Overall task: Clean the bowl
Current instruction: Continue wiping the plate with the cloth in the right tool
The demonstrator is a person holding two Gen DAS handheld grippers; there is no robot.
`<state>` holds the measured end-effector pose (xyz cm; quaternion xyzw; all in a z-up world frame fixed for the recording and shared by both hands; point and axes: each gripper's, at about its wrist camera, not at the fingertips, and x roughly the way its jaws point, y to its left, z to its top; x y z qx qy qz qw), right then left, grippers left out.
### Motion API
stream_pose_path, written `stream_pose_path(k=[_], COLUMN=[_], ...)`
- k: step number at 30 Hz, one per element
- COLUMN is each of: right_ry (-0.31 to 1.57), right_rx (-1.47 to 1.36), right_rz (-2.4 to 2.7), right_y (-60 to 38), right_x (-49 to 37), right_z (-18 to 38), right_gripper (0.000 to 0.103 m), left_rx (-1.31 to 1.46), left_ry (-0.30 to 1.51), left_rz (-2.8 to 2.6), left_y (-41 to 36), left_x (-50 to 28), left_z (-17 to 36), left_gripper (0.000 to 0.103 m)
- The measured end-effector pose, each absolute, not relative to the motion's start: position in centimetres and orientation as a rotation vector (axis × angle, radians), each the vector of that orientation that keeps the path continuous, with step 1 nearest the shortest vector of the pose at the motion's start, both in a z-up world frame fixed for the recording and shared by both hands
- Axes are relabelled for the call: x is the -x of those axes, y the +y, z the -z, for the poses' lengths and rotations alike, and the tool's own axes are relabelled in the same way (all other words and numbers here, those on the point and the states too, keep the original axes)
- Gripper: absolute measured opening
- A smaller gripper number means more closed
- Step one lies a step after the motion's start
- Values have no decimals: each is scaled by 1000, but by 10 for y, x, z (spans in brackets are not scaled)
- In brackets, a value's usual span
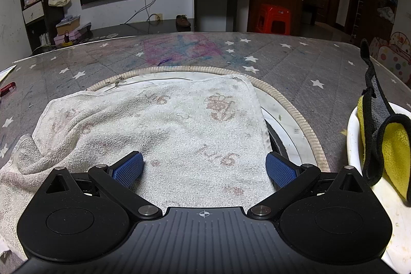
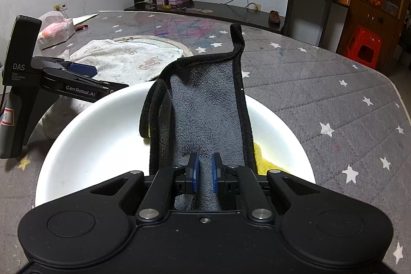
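Bowl: a white bowl [image 2: 102, 135] sits on the grey star-print table cover [image 2: 321, 94], close under the right gripper; in the left wrist view only its rim [image 1: 353, 135] shows at the right edge.
Cloth: a grey and yellow cloth with black edging [image 2: 208, 107] stands up out of the bowl, its far corner tilted above the far rim; a yellow patch lies on the bowl floor to the right of it.
Right gripper: the right gripper [image 2: 204, 172] has its blue pads drawn near together with a fold of the grey cloth between them, pinching it over the bowl's near side.
Left gripper: the left gripper [image 1: 204, 167] is spread wide, its blue pads [image 1: 129, 168] well apart and resting on or just above a white towel [image 1: 154, 125]; it holds nothing. In the right wrist view it lies to the left of the bowl, its body reaching up to the rim.
Towel: stained, rumpled on the left, spread over a round white disc with a braided rim [image 1: 290, 107].
Edges: the bowl's left inner wall is bare; its right rim lies near the cloth's edging.
Open room: bare table cover right of and beyond the bowl; a plastic bag [image 2: 55, 30] lies at the far left, well apart.
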<state>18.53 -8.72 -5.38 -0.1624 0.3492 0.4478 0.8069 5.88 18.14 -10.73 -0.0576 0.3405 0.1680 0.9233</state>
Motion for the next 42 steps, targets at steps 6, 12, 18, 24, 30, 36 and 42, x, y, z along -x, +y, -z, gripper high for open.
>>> stream_pose_path(k=[6, 12, 18, 24, 30, 36, 42], right_ry=[746, 745, 745, 748, 758, 760, 766], right_rx=[350, 347, 354, 361, 372, 409, 395], right_rz=[-960, -954, -964, -987, -1008, -1018, -986], right_y=[-88, -84, -85, -90, -99, -110, -120], right_x=[-185, -181, -175, -164, -152, -139, -148], right_z=[54, 54, 54, 53, 50, 47, 48], right_gripper=[11, 11, 11, 12, 12, 11, 11], left_rx=[118, 118, 118, 118, 118, 118, 118], left_ry=[699, 699, 699, 699, 699, 699, 699], left_rz=[-345, -345, -345, -345, -345, -345, -345], left_y=[181, 181, 181, 181, 181, 181, 181], left_x=[-59, -60, -59, -59, -59, -59, -59], left_z=[107, 108, 108, 107, 107, 107, 107], left_gripper=[103, 103, 103, 103, 103, 103, 103])
